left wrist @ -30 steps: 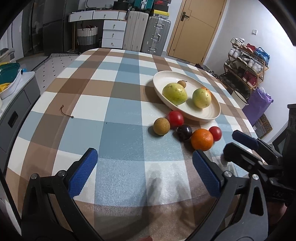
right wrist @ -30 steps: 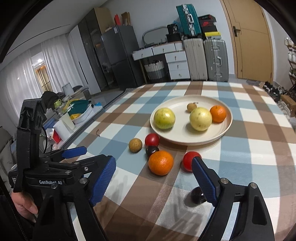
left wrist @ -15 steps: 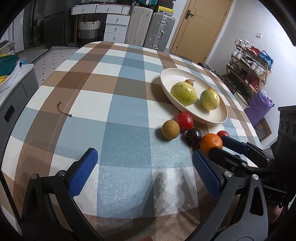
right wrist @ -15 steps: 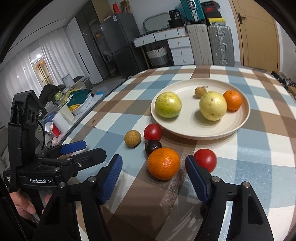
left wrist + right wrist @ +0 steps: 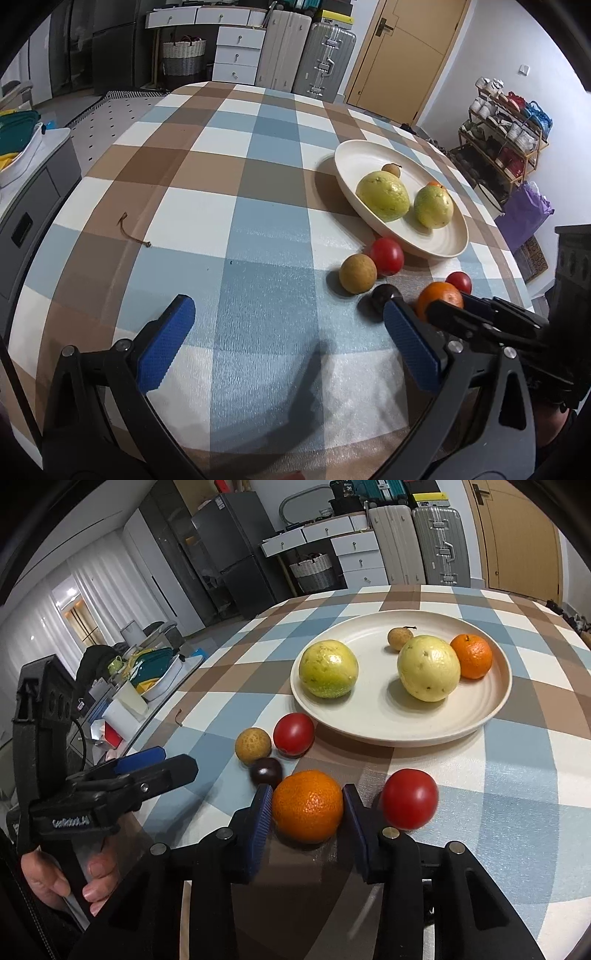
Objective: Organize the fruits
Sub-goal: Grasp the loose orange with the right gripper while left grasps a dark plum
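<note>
**Closing on the orange beside the plate**

Left wrist view: my left gripper [image 5: 288, 339] hangs with its jaws wide apart over bare cloth, nothing between them. Well off to its right lies the plate [image 5: 448, 248]. Just in front of the plate my right gripper [image 5: 448, 304] reaches the orange [image 5: 439, 300].

Right wrist view: the orange [image 5: 307, 805] sits on the cloth just short of the plate [image 5: 491, 709], between my right gripper's [image 5: 307, 814] blue pads [image 5: 263, 819], which are closing and look to be touching its sides. I judge it light, firm under a slightly yielding, dimpled peel, and apt to roll. Holding across its widest middle, as now, should keep it from squirting out.
</note>
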Demonstrator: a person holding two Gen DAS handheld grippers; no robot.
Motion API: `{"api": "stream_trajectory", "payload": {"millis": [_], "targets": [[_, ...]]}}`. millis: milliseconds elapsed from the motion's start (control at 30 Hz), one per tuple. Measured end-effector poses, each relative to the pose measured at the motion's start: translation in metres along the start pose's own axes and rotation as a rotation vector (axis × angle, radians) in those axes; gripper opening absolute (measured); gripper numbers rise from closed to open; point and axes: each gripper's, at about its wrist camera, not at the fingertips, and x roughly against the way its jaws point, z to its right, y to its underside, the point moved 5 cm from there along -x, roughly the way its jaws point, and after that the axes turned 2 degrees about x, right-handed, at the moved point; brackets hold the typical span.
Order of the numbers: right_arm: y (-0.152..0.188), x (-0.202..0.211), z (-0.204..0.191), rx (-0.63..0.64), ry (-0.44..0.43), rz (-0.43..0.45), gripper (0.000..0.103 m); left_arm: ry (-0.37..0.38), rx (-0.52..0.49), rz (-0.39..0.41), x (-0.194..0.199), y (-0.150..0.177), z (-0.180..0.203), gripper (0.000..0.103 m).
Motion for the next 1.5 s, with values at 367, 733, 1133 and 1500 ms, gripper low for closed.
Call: {"api": "stream_trajectory", "payload": {"millis": [367,733,1133,1500], "targets": [[-0.002,0.029,0.014,-0.026,-0.02,0.061,0.039,0.013,-0.017,-0.032,-0.013,-0.008,0.015,0.102],[0.0,0.053,0.026,-0.032,-0.012,0.104,0.039,0.041,-0.05,-0.079,-0.027,-0.003,0.039,0.102],[0.004,0.064,0.042,-0.057,0.008,0.117,0.039,-0.001,-0.099,-0.096,-0.043,-0.002,0.052,0.101],[0.006,0.066,0.048,-0.073,0.004,0.124,0.039,0.062,-0.163,-0.1,-0.037,0.001,0.059,0.033]]}}
